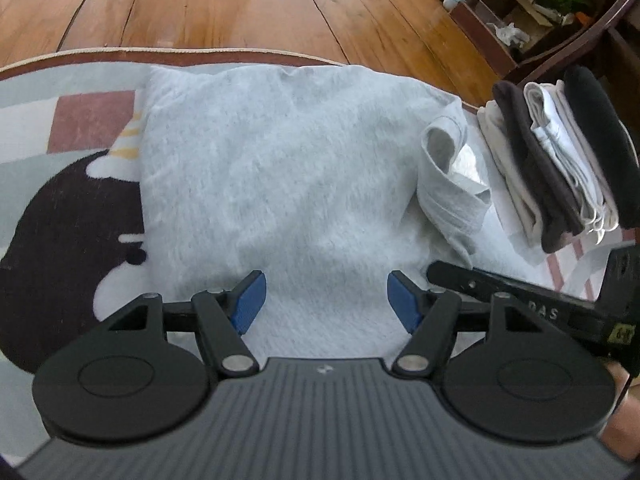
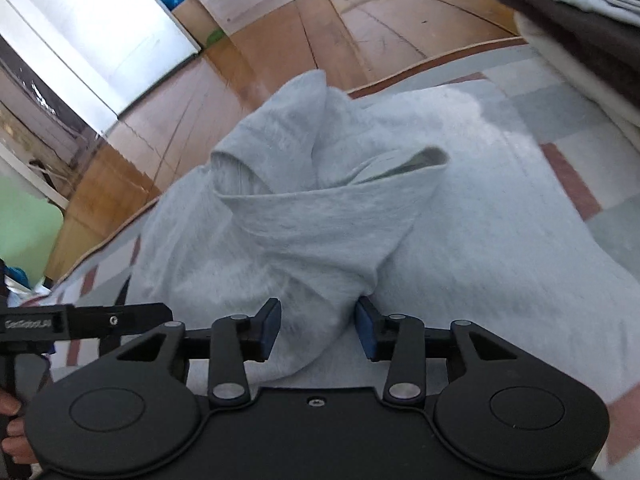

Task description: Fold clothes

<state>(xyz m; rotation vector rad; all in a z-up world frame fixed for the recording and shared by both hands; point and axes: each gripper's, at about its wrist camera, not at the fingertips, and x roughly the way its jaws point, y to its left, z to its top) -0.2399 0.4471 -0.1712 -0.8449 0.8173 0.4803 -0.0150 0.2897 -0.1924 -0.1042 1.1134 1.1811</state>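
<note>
Grey fleecy cotton, a pale heather-grey sweatshirt point(image 1: 280, 184) lies folded into a broad rectangle on a patterned pale rug point(image 1: 60, 120), its long axis running from the grippers toward the rug's far, brown-trimmed edge. One ribbed-cuffed sleeve point(image 1: 448, 176) is bunched and twisted along the sweatshirt's right side, its open cuff pointing toward the far edge.

The left gripper point(image 1: 326, 300) hangs over the sweatshirt's near edge, its blue-padded jaws standing wide with nothing pinched between them. In the right wrist view, the right gripper point(image 2: 318, 328) sits at the near end of the bunched sleeve point(image 2: 320, 216); its jaws stand partly apart with sleeve cloth lying loosely between them.

Right of the sweatshirt stands a stack of folded clothes point(image 1: 560, 160) in cream, dark brown, white and black. Beyond the sweatshirt lies the glossy wooden floor point(image 1: 240, 4).
</note>
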